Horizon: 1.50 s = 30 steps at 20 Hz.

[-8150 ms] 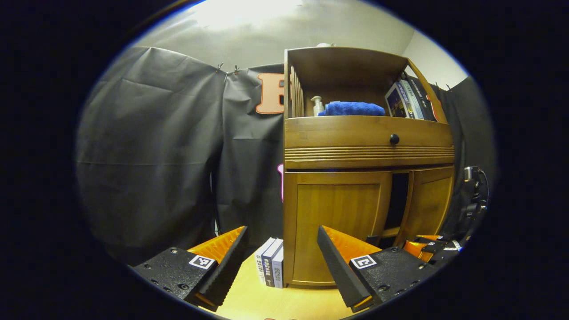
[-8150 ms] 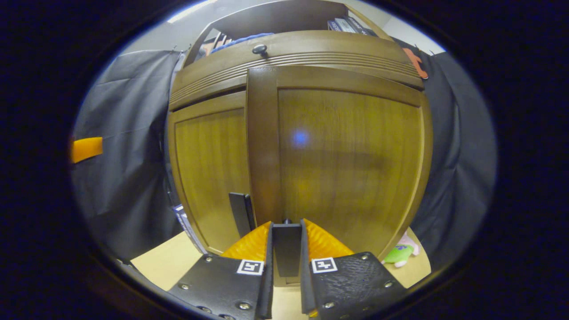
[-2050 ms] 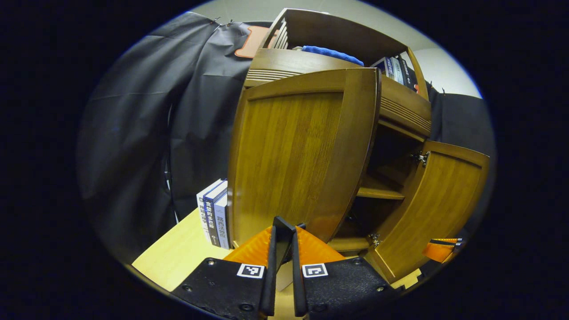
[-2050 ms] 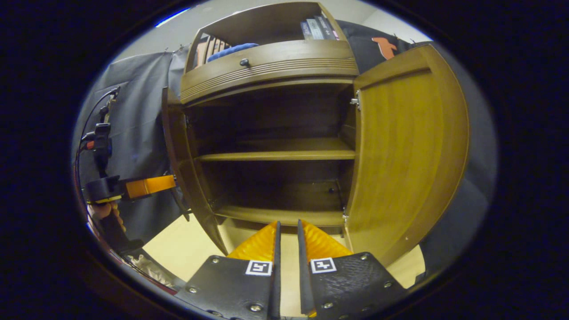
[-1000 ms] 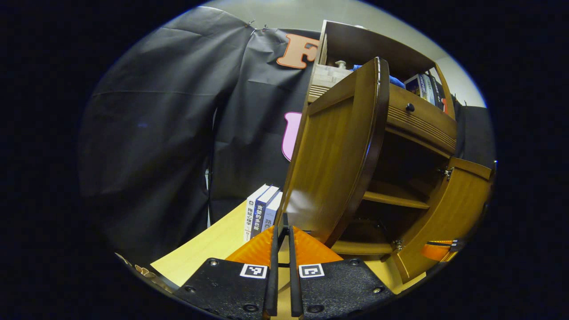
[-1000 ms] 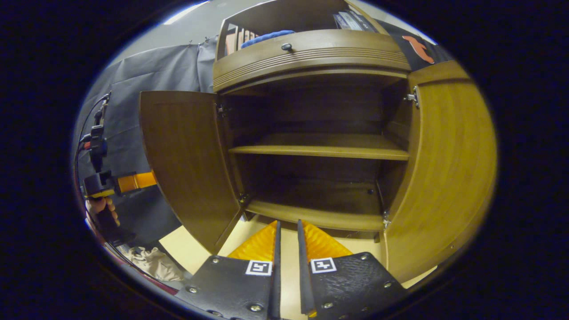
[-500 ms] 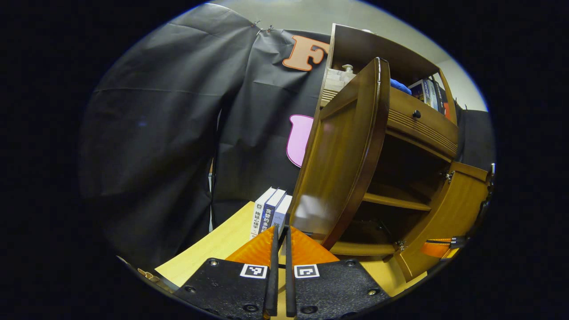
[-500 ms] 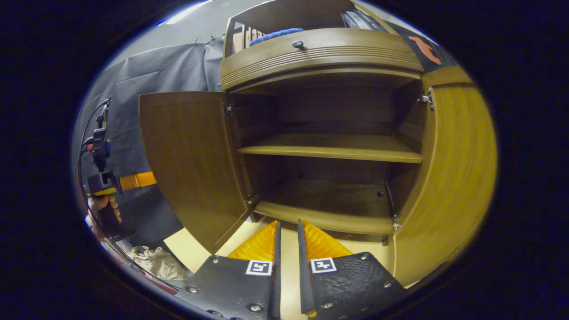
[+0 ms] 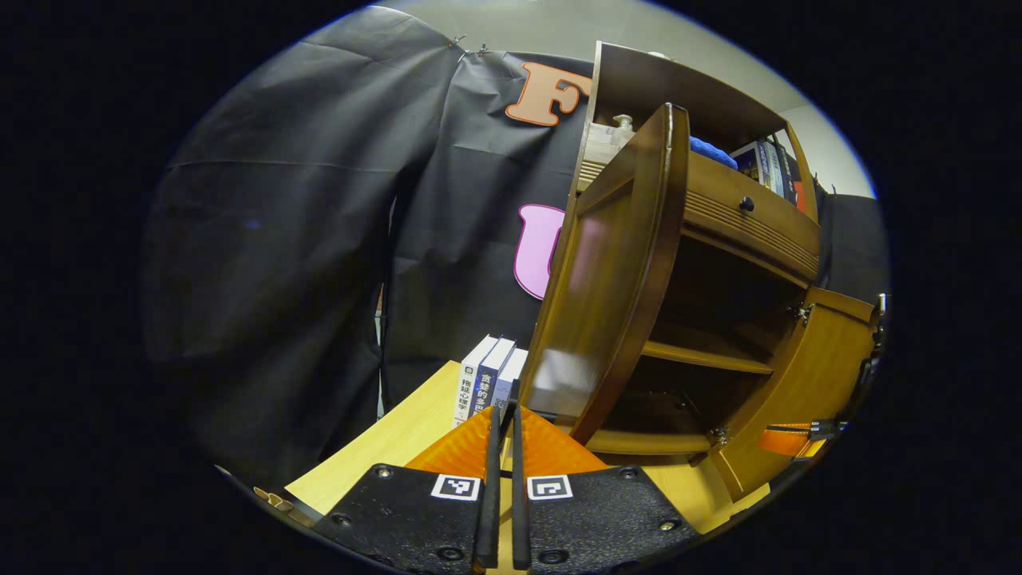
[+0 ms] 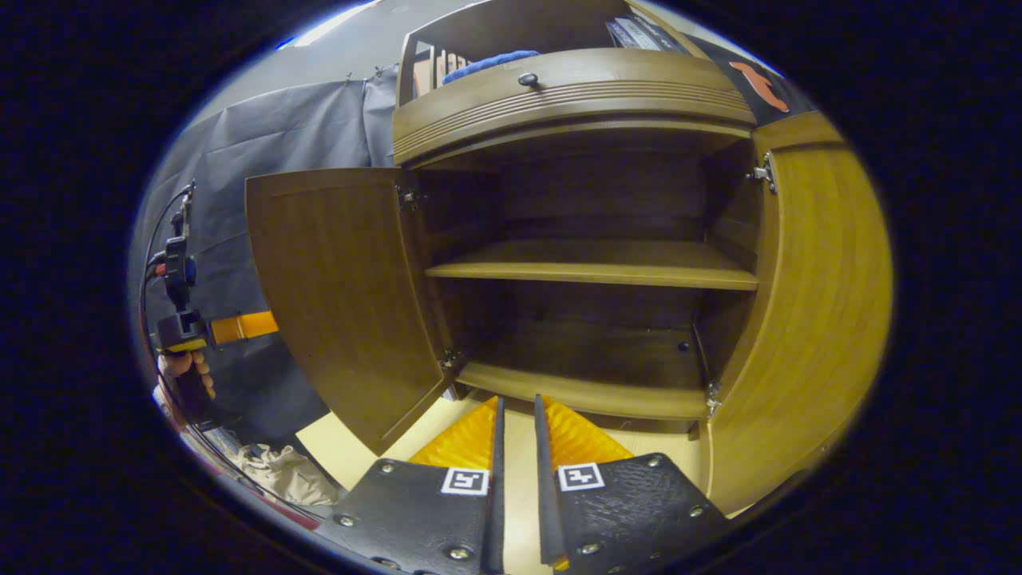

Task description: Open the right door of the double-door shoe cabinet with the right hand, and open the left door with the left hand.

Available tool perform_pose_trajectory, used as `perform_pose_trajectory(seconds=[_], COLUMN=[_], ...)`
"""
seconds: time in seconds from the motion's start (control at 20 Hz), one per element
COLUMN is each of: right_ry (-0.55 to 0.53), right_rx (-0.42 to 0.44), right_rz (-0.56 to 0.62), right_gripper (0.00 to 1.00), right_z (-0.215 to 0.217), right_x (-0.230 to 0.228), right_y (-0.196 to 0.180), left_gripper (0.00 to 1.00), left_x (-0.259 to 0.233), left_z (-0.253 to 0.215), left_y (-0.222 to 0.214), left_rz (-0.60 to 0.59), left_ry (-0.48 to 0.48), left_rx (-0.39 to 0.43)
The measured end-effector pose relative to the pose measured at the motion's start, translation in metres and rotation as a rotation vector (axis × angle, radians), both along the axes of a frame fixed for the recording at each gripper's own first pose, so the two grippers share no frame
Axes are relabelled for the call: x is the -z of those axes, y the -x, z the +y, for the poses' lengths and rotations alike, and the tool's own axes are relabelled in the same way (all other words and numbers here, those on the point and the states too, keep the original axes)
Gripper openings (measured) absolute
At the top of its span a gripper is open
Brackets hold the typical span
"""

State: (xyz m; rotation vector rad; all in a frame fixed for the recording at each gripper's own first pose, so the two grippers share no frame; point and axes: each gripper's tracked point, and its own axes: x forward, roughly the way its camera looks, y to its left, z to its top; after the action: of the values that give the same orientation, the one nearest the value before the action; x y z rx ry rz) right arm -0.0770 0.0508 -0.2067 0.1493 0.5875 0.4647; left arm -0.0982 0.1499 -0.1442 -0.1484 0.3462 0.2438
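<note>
The wooden shoe cabinet (image 10: 575, 88) has both doors swung wide. In the right gripper view the left door (image 10: 335, 295) and the right door (image 10: 814, 319) flank a bare inner shelf (image 10: 591, 267). My right gripper (image 10: 516, 403) hangs low in front of the cabinet's base, shut with nothing in it. In the left gripper view the left door (image 9: 607, 279) stands edge-on, and the right door (image 9: 806, 391) is beyond it. My left gripper (image 9: 503, 411) is just off that door's lower corner, fingers together and holding nothing. It also shows, held by a hand (image 10: 184, 367), as the left gripper (image 10: 239, 326).
Three books (image 9: 487, 375) stand on the light wooden table (image 9: 391, 447) left of the cabinet. A drawer with a dark knob (image 9: 746, 204) sits above the doors; a blue towel (image 9: 711, 152) and books lie on top. A crumpled cloth (image 10: 275, 471) lies low at the left.
The right door, then the left door, swung from closed to wide open. Both grippers have let go of the handles and drawn back. In the last half second the views barely shift.
</note>
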Motion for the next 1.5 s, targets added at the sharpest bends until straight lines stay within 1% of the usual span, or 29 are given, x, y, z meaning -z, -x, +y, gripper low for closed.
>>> perform_pose_trajectory(seconds=[0.1,0.15,0.2,0.25,0.5,0.7,0.8,1.0,1.2,1.35,1.5], right_ry=[0.001,0.002,0.003,0.002,0.001,-0.004,-0.001,0.064,0.116,0.123,0.109], right_rx=[-0.005,-0.008,-0.010,-0.013,-0.025,-0.025,-0.014,0.058,0.153,0.215,0.262], right_rz=[0.000,0.001,0.000,-0.001,-0.013,-0.020,-0.031,-0.119,-0.238,-0.315,-0.358], right_gripper=[0.17,0.17,0.17,0.17,0.17,0.17,0.17,0.17,0.17,0.17,0.17], right_z=[0.000,0.000,0.001,0.001,0.006,0.008,0.005,-0.015,-0.038,-0.052,-0.061], right_x=[0.001,0.001,0.000,0.000,-0.004,-0.007,-0.012,-0.037,-0.082,-0.116,-0.143], right_y=[0.000,0.000,-0.001,-0.001,-0.004,-0.006,-0.008,-0.020,-0.033,-0.038,-0.038], left_gripper=[0.05,0.00,0.00,0.05,0.06,0.06,0.06,0.06,0.06,0.05,0.05], left_x=[0.002,0.001,0.001,-0.001,-0.020,-0.035,-0.043,-0.065,-0.088,-0.102,-0.114], left_z=[0.007,0.009,0.010,0.012,0.022,0.009,-0.002,-0.028,-0.065,-0.097,-0.135], left_y=[0.008,0.010,0.011,0.013,0.025,0.028,0.028,0.015,-0.013,-0.036,-0.056], left_rz=[0.000,-0.002,-0.003,-0.005,-0.031,-0.068,-0.084,-0.125,-0.184,-0.226,-0.263], left_ry=[0.006,0.012,0.012,0.005,-0.091,-0.083,-0.081,-0.092,-0.097,-0.087,-0.065], left_rx=[-0.017,-0.028,-0.039,-0.049,-0.103,-0.110,-0.099,-0.040,0.058,0.141,0.225])
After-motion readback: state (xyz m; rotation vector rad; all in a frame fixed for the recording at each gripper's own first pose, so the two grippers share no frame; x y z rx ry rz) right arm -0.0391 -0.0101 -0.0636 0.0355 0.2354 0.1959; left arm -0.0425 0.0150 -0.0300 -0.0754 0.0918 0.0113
